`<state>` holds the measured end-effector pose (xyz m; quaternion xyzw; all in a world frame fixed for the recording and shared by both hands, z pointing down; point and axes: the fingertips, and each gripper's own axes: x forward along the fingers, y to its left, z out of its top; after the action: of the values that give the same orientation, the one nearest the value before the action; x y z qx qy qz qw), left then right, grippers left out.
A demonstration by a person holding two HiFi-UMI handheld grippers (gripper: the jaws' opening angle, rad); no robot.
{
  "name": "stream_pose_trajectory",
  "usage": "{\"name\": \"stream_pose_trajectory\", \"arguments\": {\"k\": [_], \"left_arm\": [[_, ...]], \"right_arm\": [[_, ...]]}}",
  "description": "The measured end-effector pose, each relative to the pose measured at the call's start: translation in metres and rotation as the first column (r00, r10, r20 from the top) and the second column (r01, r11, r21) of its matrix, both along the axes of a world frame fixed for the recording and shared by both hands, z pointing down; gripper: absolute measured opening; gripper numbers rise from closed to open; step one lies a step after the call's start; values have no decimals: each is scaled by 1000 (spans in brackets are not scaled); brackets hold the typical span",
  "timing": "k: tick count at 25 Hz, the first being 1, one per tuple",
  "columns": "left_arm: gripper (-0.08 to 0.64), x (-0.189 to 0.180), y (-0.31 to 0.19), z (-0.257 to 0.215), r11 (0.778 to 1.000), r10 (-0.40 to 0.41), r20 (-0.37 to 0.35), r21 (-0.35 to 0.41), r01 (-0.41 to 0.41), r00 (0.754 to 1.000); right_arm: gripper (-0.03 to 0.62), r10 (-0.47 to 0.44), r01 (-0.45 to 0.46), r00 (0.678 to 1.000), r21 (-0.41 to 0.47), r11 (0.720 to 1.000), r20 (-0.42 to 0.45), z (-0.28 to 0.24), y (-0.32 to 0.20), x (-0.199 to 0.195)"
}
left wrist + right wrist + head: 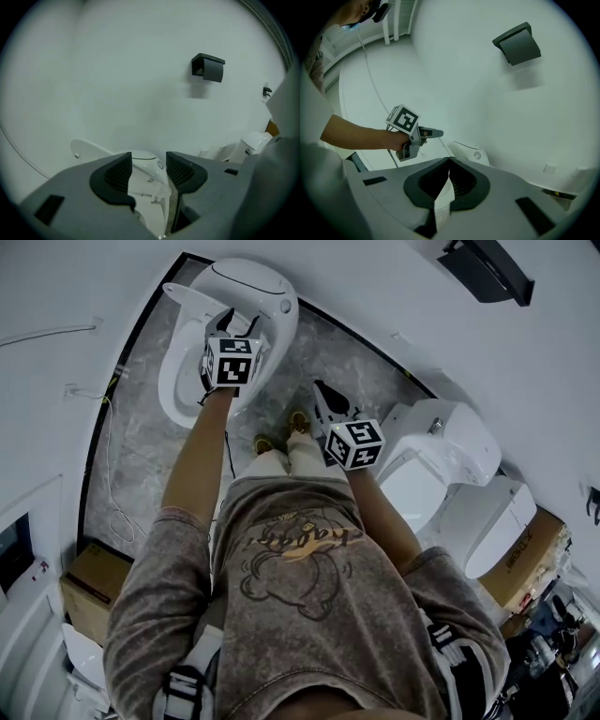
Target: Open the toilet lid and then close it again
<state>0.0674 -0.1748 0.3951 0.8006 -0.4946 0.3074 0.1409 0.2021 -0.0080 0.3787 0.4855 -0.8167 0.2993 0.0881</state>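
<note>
A white toilet (pixel 248 282) stands on the grey marble floor by the wall at the upper left of the head view. My left gripper (pixel 238 326) is held out over it. In the left gripper view its jaws (pixel 149 168) stand a narrow gap apart, and the white edge of the toilet lid (pixel 147 197) fills that gap. The toilet's back with its round button (pixel 161 165) shows beyond. My right gripper (pixel 324 392) hangs in front of my body, away from the toilet, with its jaws (pixel 449 160) touching and nothing between them. It looks at the left gripper (pixel 438 133) and the toilet (pixel 471 152).
Two more white toilets (pixel 441 456) (pixel 497 521) stand at the right. Cardboard boxes (pixel 94 582) (pixel 530 549) sit at both sides. A black holder (pixel 208 67) hangs on the wall. A thin cable (pixel 108 456) trails across the floor at left. My feet (pixel 281 432) are close to the toilet.
</note>
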Motion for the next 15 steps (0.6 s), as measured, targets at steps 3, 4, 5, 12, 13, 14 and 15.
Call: {"name": "stream_pose_trajectory", "arguments": {"k": [3, 4, 5, 12, 13, 14, 15], "left_arm": [[232, -15, 17, 0, 1000, -21, -14, -7, 20, 1000], [232, -20, 23, 0, 999, -29, -20, -14, 29, 999], [232, -25, 30, 1, 999, -39, -23, -21, 39, 999], [232, -60, 75, 10, 994, -98, -39, -56, 96, 994], [232, -65, 80, 12, 992, -109, -47, -65, 106, 993], [232, -70, 86, 15, 990, -121, -54, -74, 116, 991], [232, -75, 92, 17, 989, -131, -56, -81, 126, 990]], "right_arm": [[26, -31, 31, 1000, 5, 1000, -1, -2, 4, -12], [27, -42, 42, 999, 6, 999, -2, -2, 5, -16], [26, -55, 55, 998, 7, 998, -3, -2, 6, -20], [28, -156, 156, 988, 13, 988, -10, -2, 15, -57], [27, -170, 170, 985, 13, 985, -11, -1, 16, -62], [28, -184, 184, 983, 12, 983, -11, -1, 16, -68], [26, -199, 199, 980, 12, 980, -11, 0, 17, -74]]}}
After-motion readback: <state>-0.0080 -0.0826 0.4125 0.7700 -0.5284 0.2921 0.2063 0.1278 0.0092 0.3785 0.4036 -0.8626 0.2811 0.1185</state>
